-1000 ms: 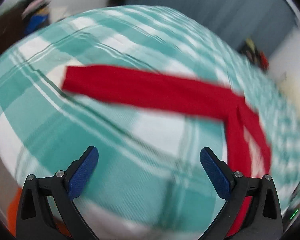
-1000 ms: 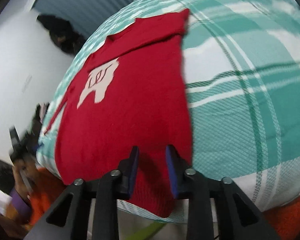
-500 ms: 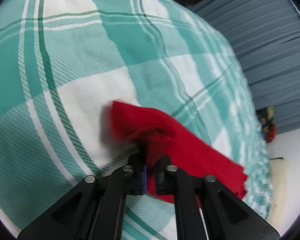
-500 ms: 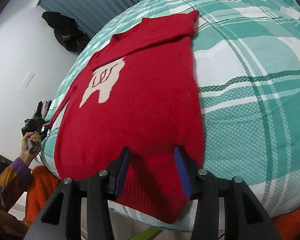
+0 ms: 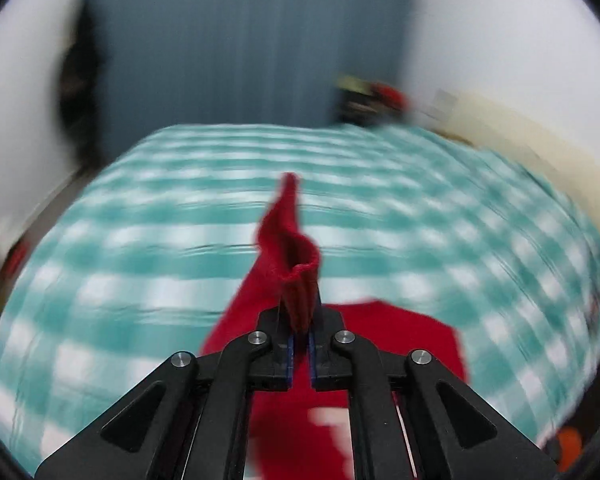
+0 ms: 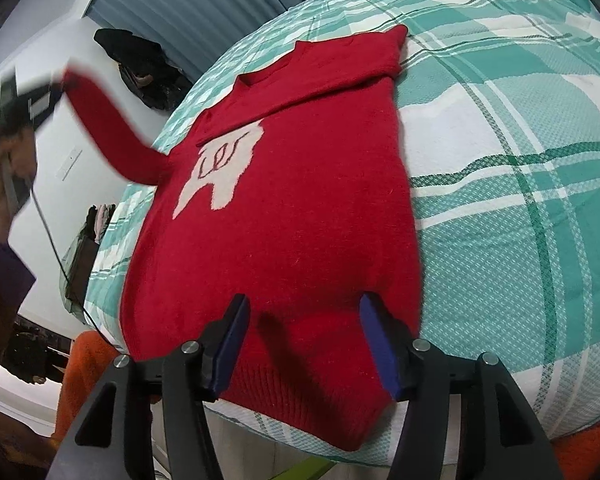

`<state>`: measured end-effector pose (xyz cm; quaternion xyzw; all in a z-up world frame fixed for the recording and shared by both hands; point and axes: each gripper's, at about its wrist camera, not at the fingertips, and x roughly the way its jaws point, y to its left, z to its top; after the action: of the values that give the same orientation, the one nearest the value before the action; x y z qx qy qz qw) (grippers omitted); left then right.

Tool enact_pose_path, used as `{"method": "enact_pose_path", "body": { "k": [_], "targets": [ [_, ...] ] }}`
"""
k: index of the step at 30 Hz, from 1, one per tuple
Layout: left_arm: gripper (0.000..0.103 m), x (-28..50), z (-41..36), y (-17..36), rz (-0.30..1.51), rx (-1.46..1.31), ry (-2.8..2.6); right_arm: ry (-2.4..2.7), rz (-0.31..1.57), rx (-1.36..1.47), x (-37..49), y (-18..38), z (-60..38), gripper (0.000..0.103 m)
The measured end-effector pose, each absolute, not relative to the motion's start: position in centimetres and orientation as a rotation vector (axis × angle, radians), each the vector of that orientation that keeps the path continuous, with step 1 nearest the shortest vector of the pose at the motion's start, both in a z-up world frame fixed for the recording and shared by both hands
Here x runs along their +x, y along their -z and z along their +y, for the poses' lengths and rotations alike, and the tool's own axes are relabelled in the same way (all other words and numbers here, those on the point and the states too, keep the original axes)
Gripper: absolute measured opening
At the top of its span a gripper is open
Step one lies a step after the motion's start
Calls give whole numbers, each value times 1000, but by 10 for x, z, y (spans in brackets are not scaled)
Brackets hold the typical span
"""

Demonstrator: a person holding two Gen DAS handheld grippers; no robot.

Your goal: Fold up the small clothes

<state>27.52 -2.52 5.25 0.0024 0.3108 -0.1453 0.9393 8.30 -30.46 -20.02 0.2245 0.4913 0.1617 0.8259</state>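
My left tool (image 5: 299, 344) is clamped tight on the cuff (image 5: 300, 280) of the sweater's sleeve (image 5: 278, 236), the ribbed end bunched up between the pads and the rest of the sleeve hanging away in the air above the bed (image 5: 140, 240). That whole view is smeared with motion blur, so I cannot make out finer detail there; the sweater's red body with a bit of its white patch shows below the tool.

From the right wrist camera, the sweater (image 6: 300, 208) lies flat, front up, on the green-and-white plaid bed (image 6: 520, 160), its white emblem (image 6: 220, 172) on the chest. Its hem reaches the near edge of the bed. The far sleeve is folded across the top, near the collar (image 6: 276, 68). The other sleeve (image 6: 108, 132) rises off the bed at the left, up to the left tool (image 6: 32, 96), which is blurred.

My right tool (image 6: 302, 344) is spread wide, gripping nothing, its blue pads (image 6: 234, 340) hanging over the sweater's hem; I cannot tell whether they touch the knit.
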Motion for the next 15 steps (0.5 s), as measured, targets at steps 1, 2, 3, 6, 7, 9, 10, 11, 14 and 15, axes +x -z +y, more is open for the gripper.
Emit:
{"method": "enact_pose_path", "body": {
  "k": [1, 2, 3, 6, 7, 9, 10, 11, 14, 15],
  "targets": [
    [16, 274, -56, -43, 647, 46, 339, -346, 1042, 485, 83, 201, -306, 57],
    [44, 271, -89, -27, 672, 96, 384, -349, 1040, 492, 83, 201, -306, 57],
    [62, 263, -123, -2, 717, 154, 420, -352, 1039, 502, 83, 201, -308, 57],
    [74, 228, -170, 88, 883, 297, 439, -359, 1038, 519, 83, 202, -310, 57],
    [65, 221, -174, 102, 930, 315, 442, -362, 1038, 523, 82, 201, -311, 57],
    [57, 189, -149, 140, 1051, 298, 450, -371, 1036, 532, 81, 201, -312, 57],
    [57, 177, -125, 148, 1094, 251, 439, -376, 1036, 535, 80, 201, -313, 57],
    [57, 168, -107, 148, 1107, 221, 421, -381, 1036, 543, 80, 202, -314, 57],
    [65, 172, -21, 127, 1082, 105, 249, -388, 1036, 571, 81, 204, -317, 57],
    [68, 181, 1, 123, 1071, 78, 193, -389, 1036, 585, 81, 205, -319, 57]
  ]
}}
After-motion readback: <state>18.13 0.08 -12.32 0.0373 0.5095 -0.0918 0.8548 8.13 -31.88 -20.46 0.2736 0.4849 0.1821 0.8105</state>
